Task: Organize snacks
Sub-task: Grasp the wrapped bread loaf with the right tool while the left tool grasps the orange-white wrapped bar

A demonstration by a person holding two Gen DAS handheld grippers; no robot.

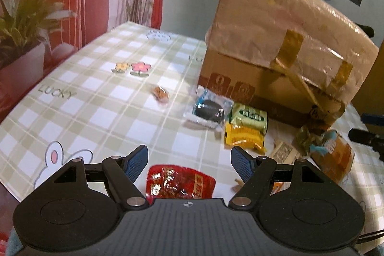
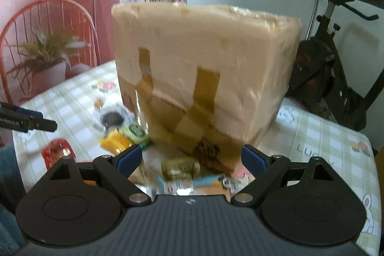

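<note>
– So, how does the left gripper (image 1: 189, 160) stand?
– Spread wide, holding nothing; a red snack packet (image 1: 180, 182) lies between its fingers, yellow (image 1: 243, 137) and green (image 1: 248, 115) packets just ahead, rightward.
– And the right gripper (image 2: 191, 157)?
– Wide too, empty; a gold packet (image 2: 180, 166) lies between its fingers, the taped cardboard box (image 2: 204, 68) beyond.
</note>
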